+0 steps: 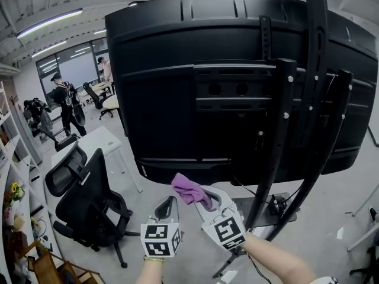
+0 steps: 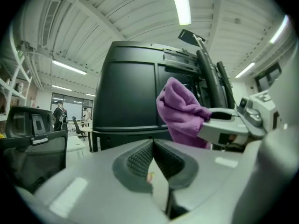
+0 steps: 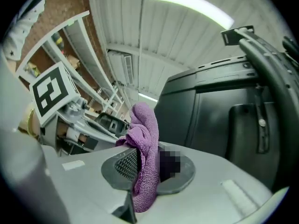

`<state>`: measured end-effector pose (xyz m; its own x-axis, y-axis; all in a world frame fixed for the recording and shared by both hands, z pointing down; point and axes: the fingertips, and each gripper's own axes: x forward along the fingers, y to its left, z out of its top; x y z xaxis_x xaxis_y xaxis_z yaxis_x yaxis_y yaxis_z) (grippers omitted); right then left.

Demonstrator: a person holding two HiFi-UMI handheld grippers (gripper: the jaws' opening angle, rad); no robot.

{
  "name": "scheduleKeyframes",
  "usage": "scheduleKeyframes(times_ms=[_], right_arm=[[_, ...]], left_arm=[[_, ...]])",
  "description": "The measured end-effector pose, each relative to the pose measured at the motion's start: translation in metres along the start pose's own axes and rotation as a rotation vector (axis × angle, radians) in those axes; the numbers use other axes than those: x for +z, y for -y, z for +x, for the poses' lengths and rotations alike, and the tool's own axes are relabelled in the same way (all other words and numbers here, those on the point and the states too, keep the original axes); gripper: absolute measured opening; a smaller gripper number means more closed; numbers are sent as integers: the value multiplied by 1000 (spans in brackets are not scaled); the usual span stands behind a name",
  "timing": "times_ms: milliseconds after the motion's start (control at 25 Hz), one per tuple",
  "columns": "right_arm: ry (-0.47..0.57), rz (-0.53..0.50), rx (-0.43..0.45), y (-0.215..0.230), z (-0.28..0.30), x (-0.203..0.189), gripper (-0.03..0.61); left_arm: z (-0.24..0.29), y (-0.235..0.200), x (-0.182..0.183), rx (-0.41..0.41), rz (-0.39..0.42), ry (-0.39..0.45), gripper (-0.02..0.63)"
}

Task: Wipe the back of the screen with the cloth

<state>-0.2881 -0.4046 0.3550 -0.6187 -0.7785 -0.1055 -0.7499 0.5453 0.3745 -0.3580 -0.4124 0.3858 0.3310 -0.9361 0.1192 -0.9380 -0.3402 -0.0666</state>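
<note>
as right tongs (image 3: 140, 162) clamp fuzzy purple cloth (image 3: 145, 134), black screen (image 1: 177, 70) shows ridges.

Purple cloth (image 1: 190, 189) bunched, clamped in right gripper (image 1: 204, 199); near lower edge of upright black screen (image 1: 177, 87).

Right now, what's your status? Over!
Left gripper shut, empty. Right gripper shut on purple cloth, held by the lower edge of the screen. Black bars of the stand cross the back's right side.
</note>
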Motion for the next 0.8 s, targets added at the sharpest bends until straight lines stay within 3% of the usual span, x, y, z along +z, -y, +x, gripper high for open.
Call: scheduleKeyframes(times_ms=[120, 440, 600, 800], right_arm=[[20, 74, -37, 16, -67, -5, 60], [-33, 101, -212, 104, -263, -42, 60], [-73, 160, -335, 164, -378, -60, 60], [-103, 158, -458, 227, -501, -79, 60]], left_arm=[[-14, 63, 0, -56, 14, 14, 8], [-19, 261, -15, -197, -116, -12, 8], [-20, 381, -19, -278, -125, -29, 7], [-21, 505, -20, -341, -119, -42, 6]])
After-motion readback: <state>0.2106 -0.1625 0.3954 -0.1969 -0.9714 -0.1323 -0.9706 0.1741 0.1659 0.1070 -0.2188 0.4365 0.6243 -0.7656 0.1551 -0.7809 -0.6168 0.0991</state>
